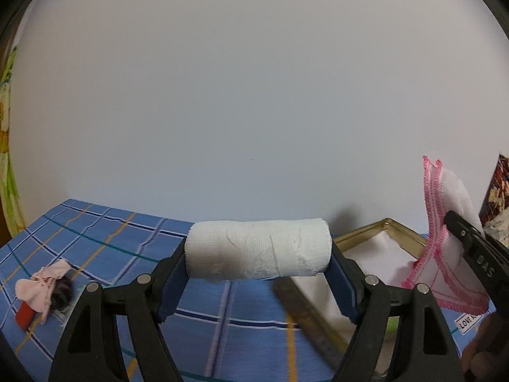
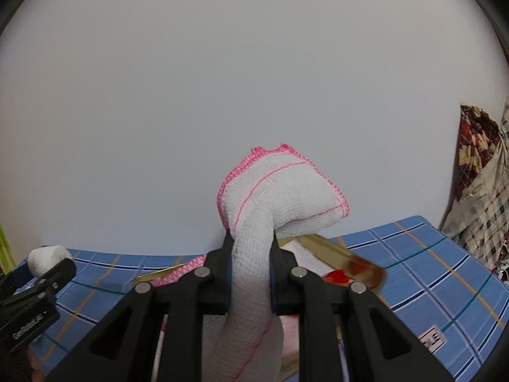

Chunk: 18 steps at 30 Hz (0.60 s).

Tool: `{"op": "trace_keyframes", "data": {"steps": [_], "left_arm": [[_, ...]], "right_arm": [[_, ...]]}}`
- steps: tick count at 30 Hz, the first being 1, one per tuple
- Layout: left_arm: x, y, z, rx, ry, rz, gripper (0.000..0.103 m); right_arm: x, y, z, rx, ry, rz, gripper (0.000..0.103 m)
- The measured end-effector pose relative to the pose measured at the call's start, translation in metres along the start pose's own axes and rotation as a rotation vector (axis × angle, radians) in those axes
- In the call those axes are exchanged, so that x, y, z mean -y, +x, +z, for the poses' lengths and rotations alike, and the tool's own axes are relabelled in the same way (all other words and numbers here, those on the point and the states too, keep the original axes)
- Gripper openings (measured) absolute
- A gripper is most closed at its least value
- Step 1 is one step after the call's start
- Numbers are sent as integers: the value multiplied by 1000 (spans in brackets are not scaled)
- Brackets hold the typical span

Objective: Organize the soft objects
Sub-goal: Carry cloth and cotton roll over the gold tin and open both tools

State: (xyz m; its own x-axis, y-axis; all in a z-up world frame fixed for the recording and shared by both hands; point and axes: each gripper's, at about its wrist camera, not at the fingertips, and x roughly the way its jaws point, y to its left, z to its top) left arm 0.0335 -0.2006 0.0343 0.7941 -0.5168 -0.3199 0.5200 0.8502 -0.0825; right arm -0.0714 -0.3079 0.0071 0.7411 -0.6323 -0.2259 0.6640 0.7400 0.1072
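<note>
Now both hands are mid-carry. The left gripper [image 1: 259,273] has its fingers [image 1: 173,281] clamped endwise on a white bandage roll [image 1: 258,248], which lies crosswise between them, lifted clear of the blue checked cloth [image 1: 105,238] covering the surface. The right gripper [image 2: 251,270] has its fingers [image 2: 222,264] squeezed together on a white gauze cloth with pink stitched edging [image 2: 276,191]; its free end stands up above the tips and the rest hangs down beneath.

A gold-rimmed tray [image 1: 393,226] with a white lining sits at about two o'clock from the roll in the left view, just behind it. A small pink bundle [image 1: 47,286] lies on the checked cloth at nine o'clock, well apart from the tray and not yet collected.

My reading is that both soft pieces are headed for the tray. The next move calls for bringing each gripper over the lining, lowering, and parting the fingers one at a time so the two hands do not collide at the rim.
</note>
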Motion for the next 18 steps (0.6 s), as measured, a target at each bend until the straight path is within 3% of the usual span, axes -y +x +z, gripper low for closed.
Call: {"op": "trace_keyframes", "data": {"steps": [9,18], "left_arm": [[48,13,-4,-35,54,-63,80],[76,33,-9,-115,67,-73,80]], "right_arm": [[39,30,3,-69,28,-45,17],[40,47,-1,-160,19,-23,17]]}}
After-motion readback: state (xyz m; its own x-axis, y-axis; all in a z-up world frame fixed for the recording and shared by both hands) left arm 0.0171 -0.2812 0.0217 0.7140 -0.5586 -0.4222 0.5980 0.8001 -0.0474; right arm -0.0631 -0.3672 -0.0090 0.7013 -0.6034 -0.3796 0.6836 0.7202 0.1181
